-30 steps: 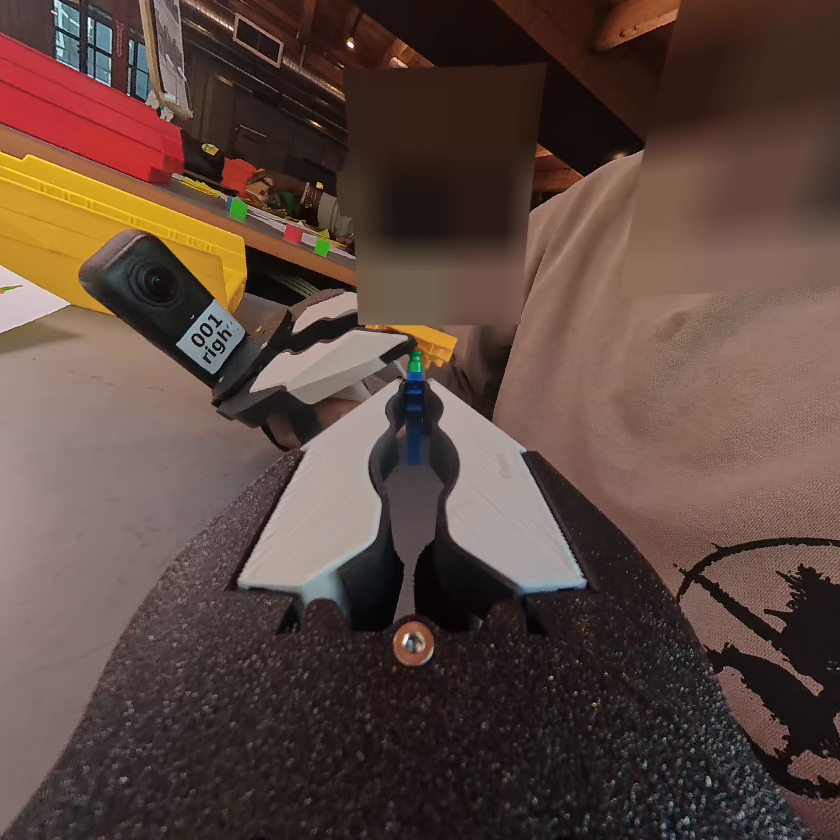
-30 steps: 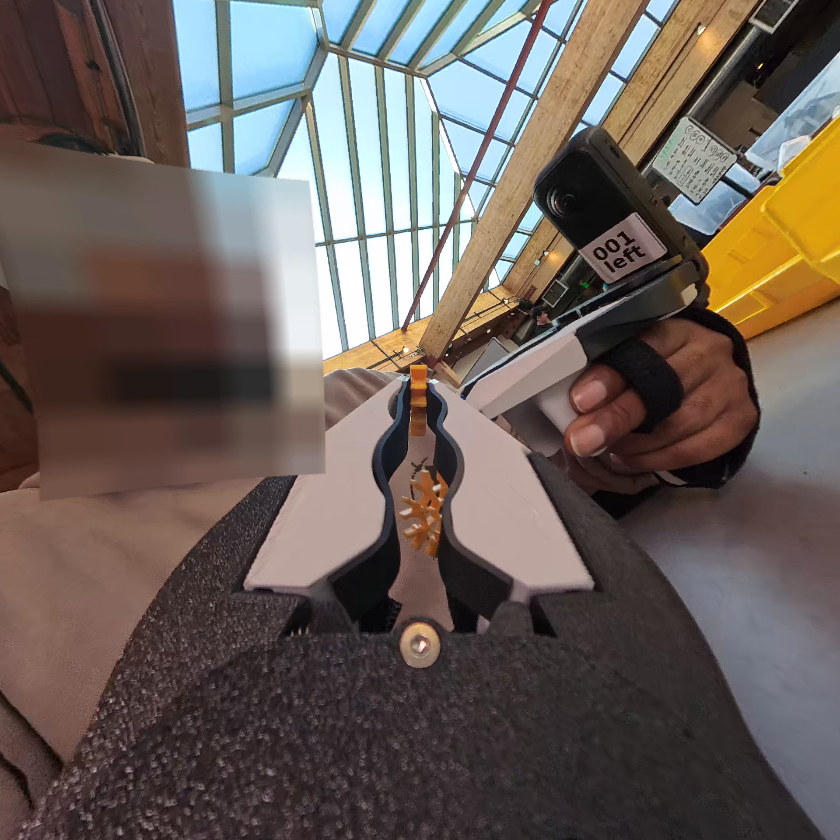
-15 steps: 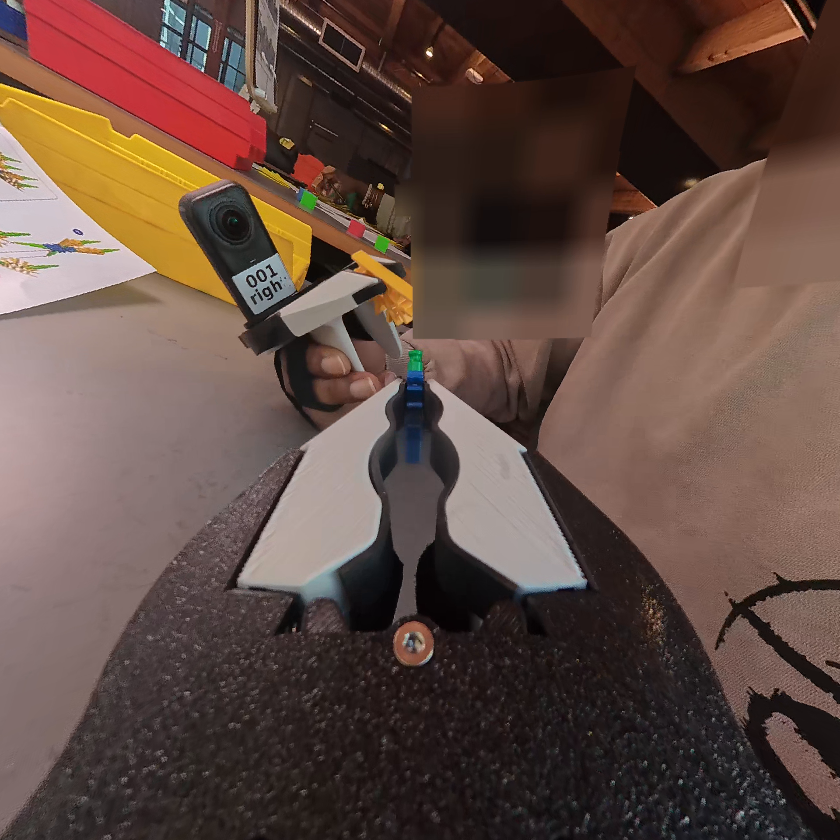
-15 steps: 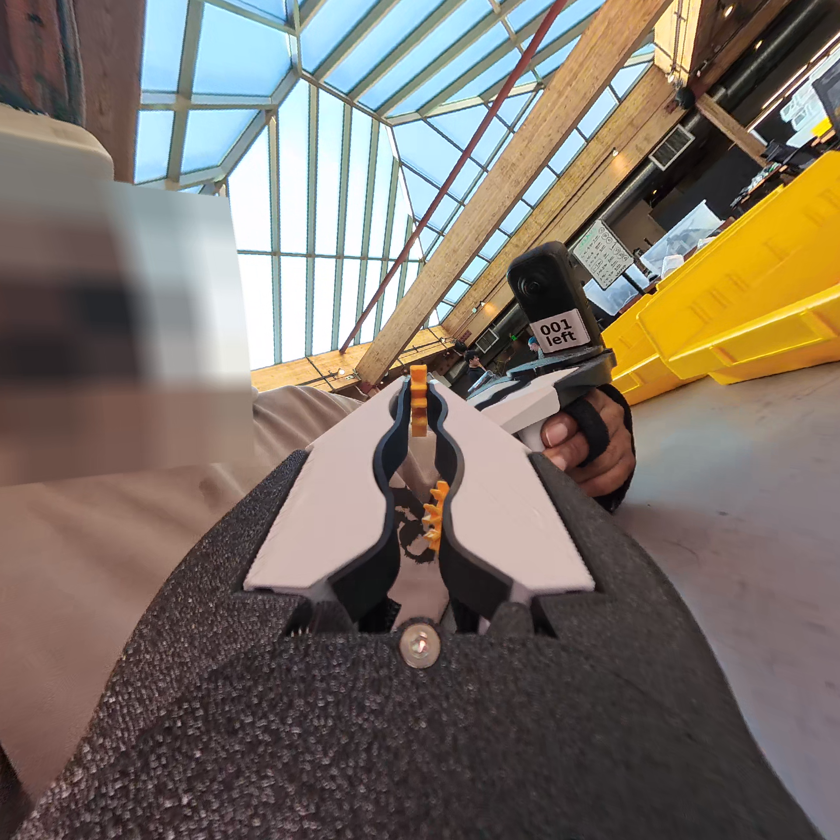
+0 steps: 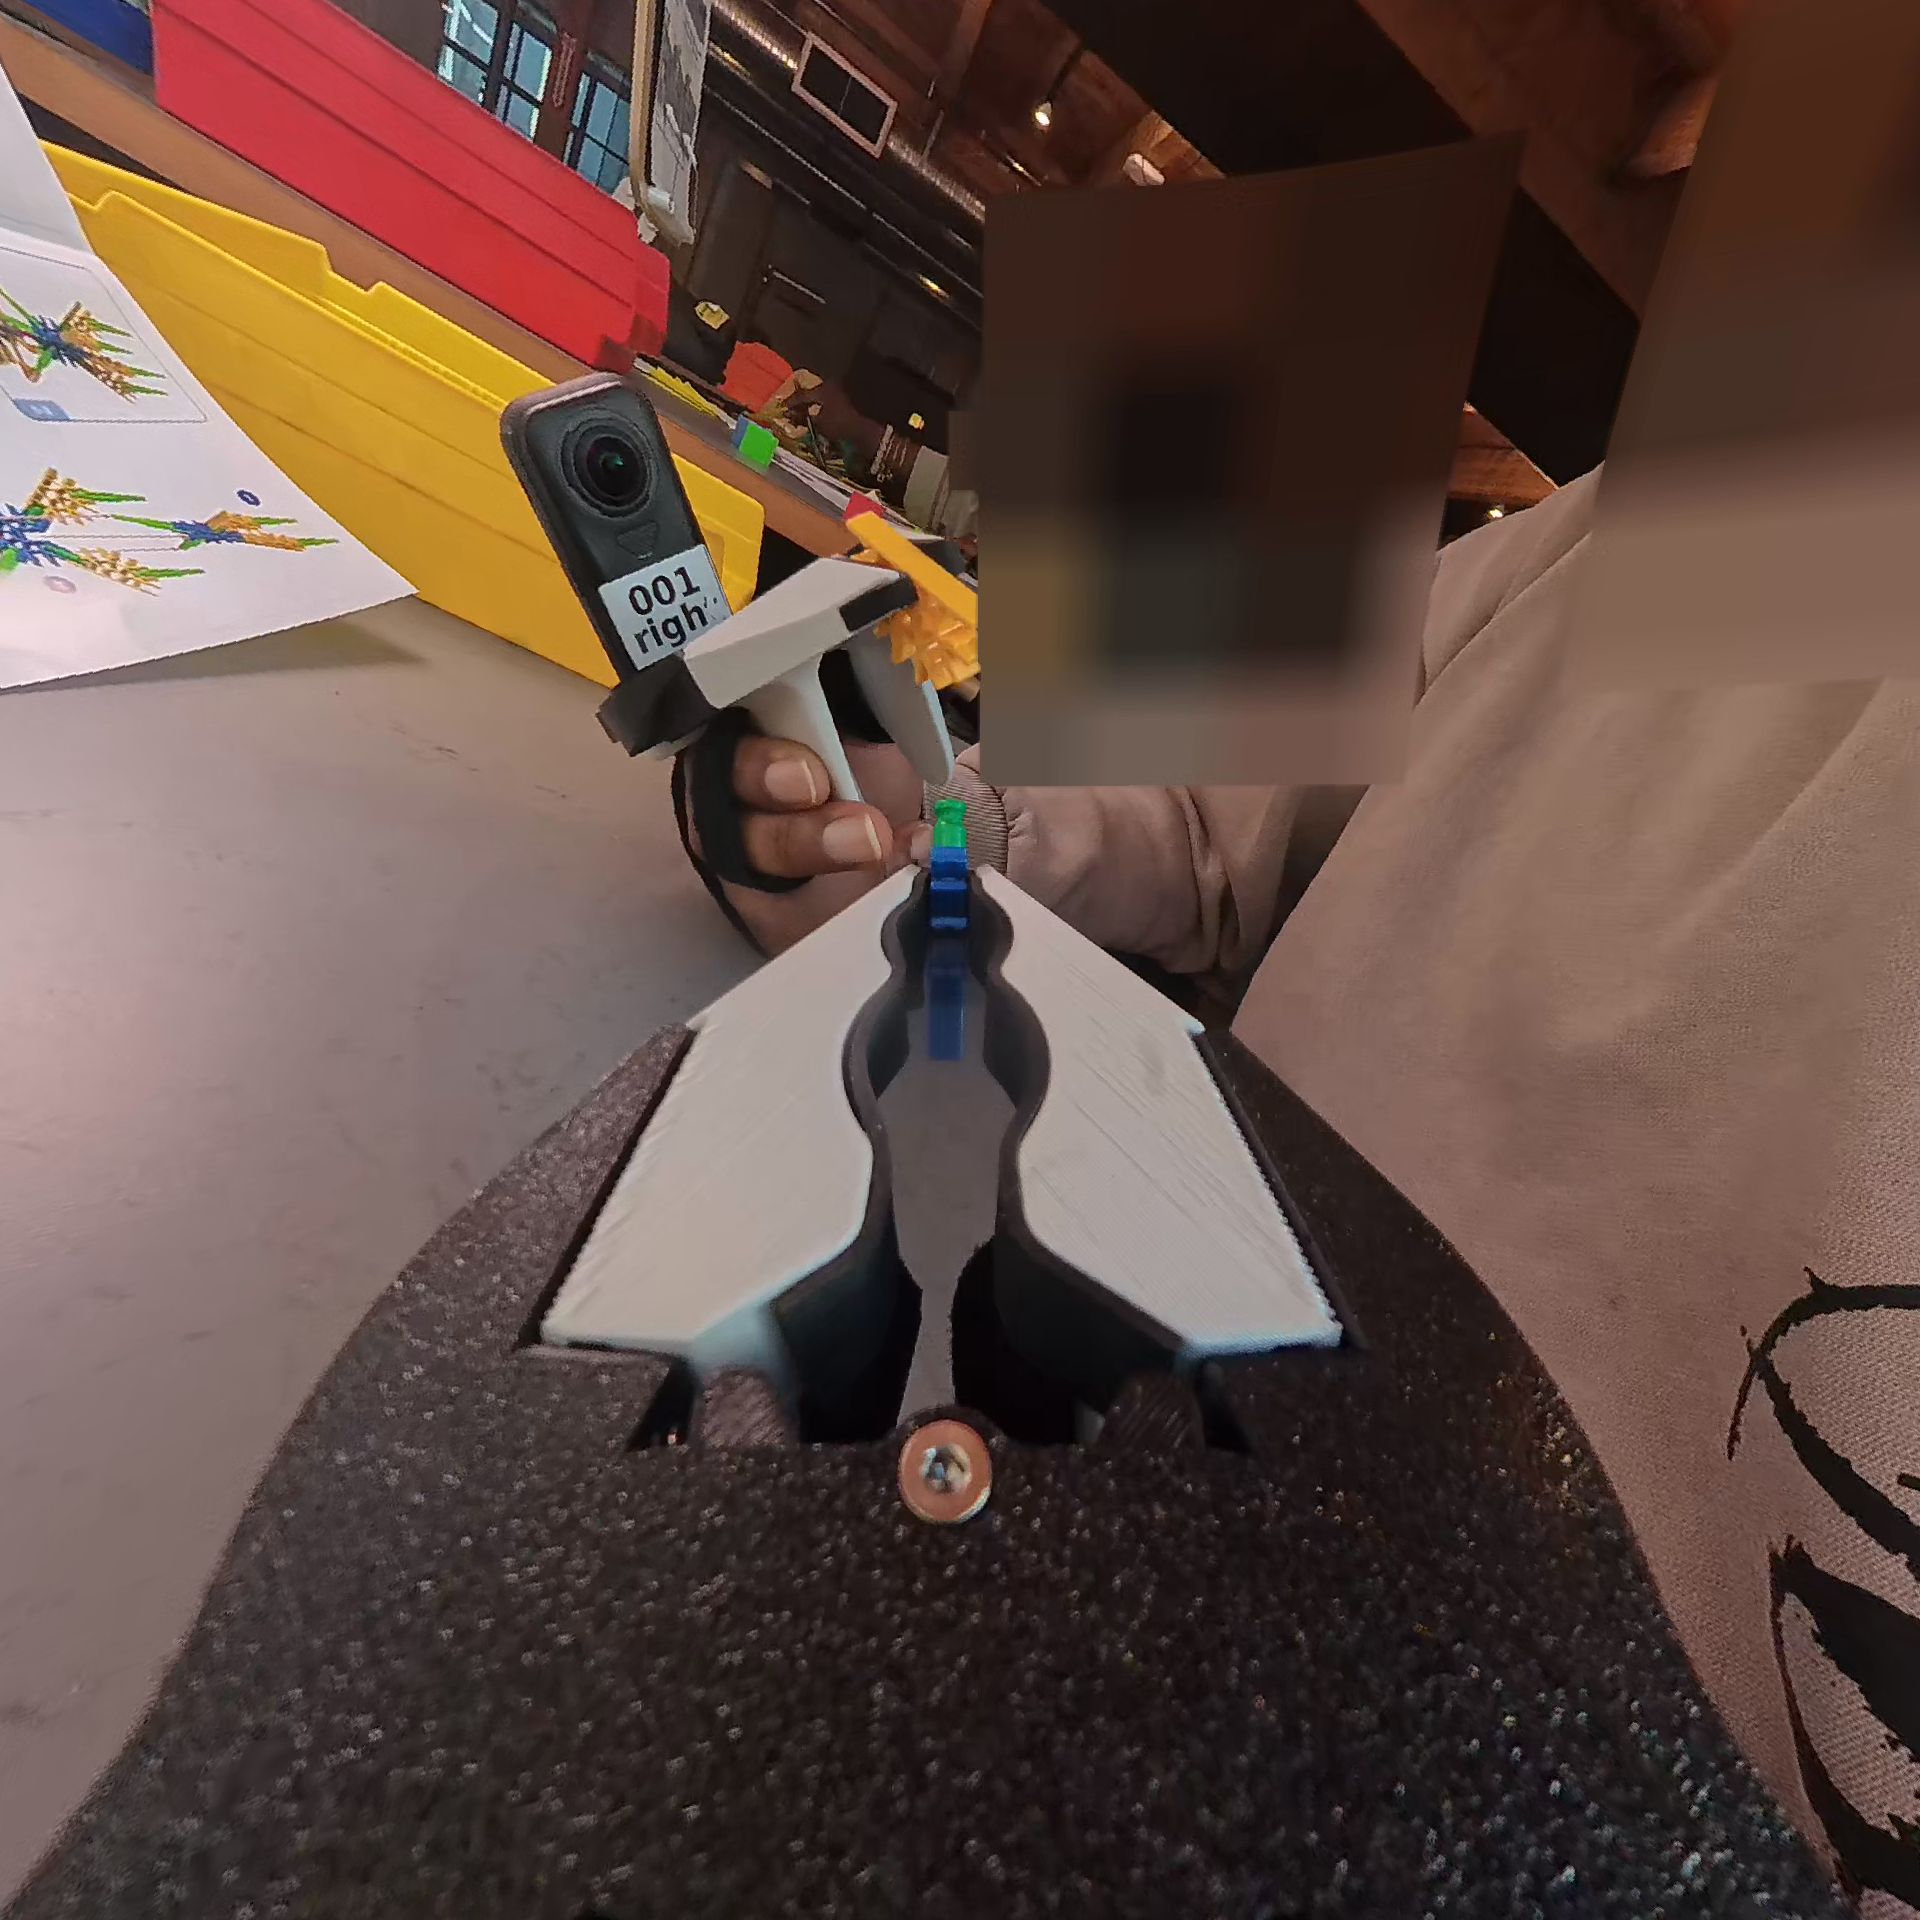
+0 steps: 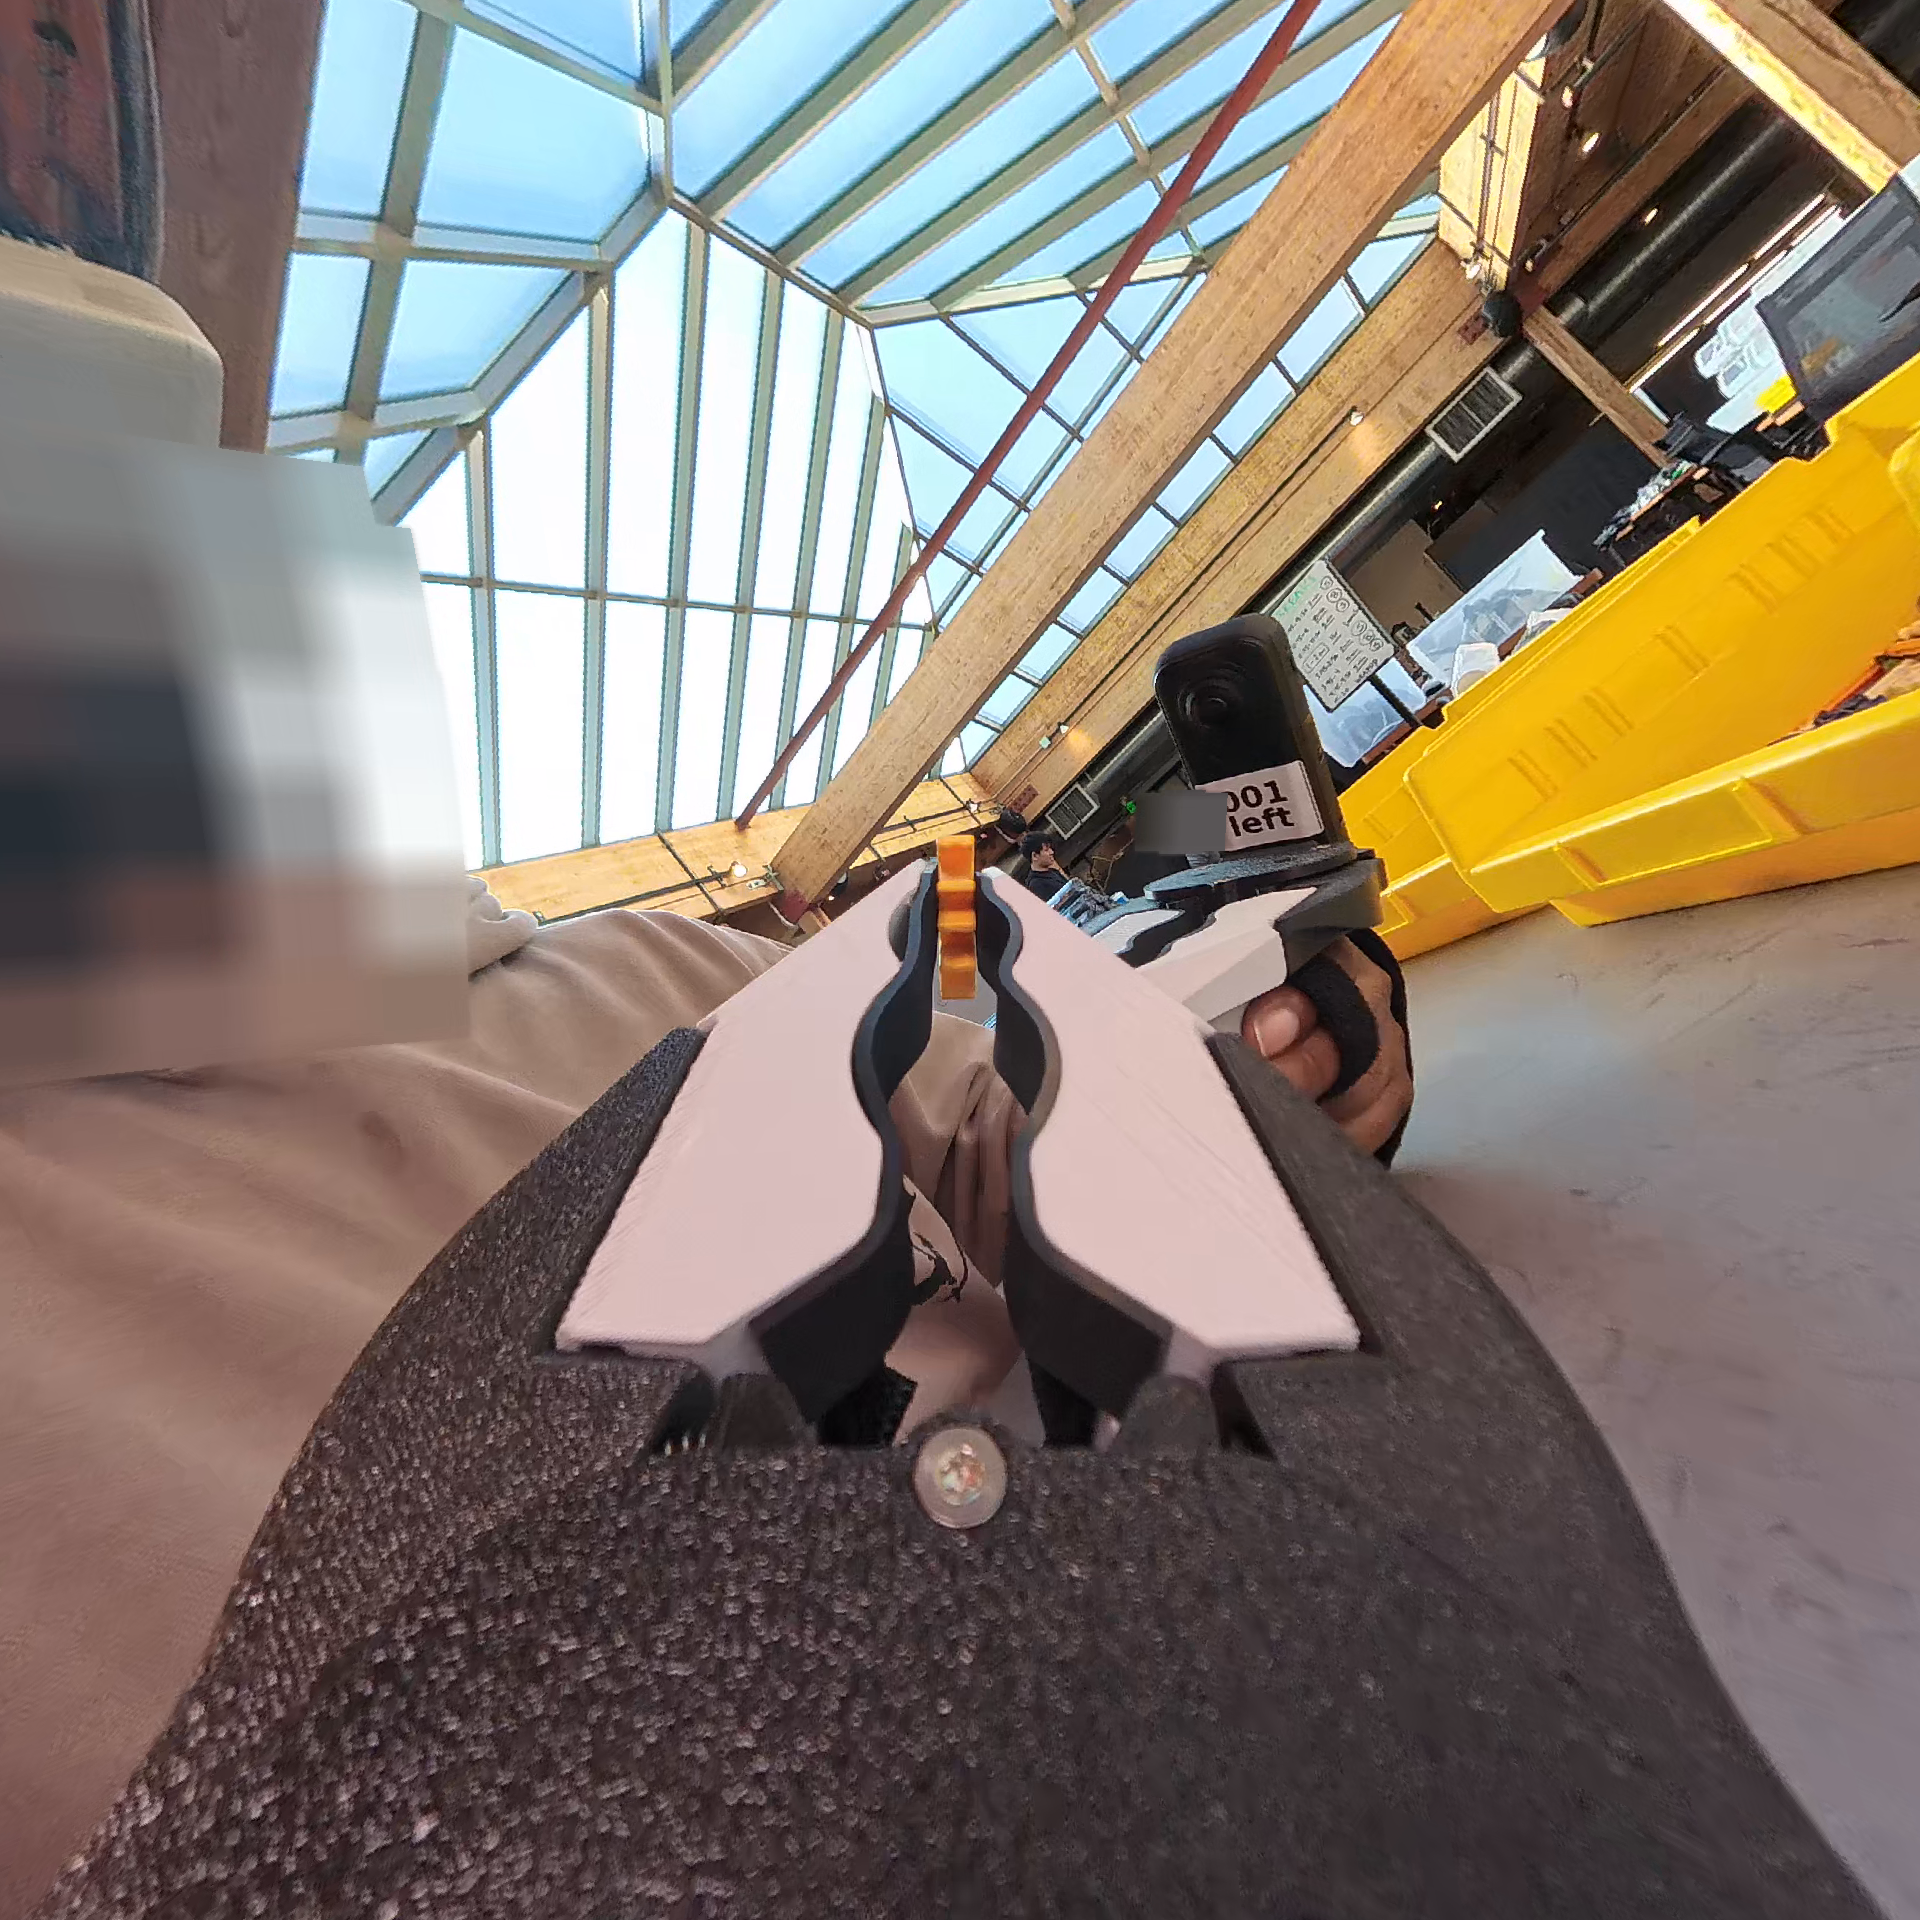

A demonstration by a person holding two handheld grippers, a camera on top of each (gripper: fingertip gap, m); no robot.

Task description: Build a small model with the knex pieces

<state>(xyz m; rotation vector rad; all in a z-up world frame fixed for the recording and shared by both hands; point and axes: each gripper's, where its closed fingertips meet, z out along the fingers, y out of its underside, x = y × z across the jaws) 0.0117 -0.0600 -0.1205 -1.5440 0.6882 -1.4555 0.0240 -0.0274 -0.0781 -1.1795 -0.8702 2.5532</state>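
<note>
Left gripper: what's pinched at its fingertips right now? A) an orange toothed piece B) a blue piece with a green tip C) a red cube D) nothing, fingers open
B: in the left wrist view the left gripper is shut on a blue piece with a green tip; the orange toothed piece sits in the right gripper.

Both grippers swing apart, and we now see more of the table

In the left wrist view we see the right gripper (image 5: 914,623) stand further off and more upright than a second ago, its camera (image 5: 613,530) turned toward us, with the printed sheet (image 5: 135,499) now in sight at left. In the right wrist view the left gripper (image 6: 1122,925) has shrunk and dropped lower, the orange snowflake connector (image 6: 956,930) no longer shows between the inner curves, and more yellow bins (image 6: 1662,727) appear.
</note>
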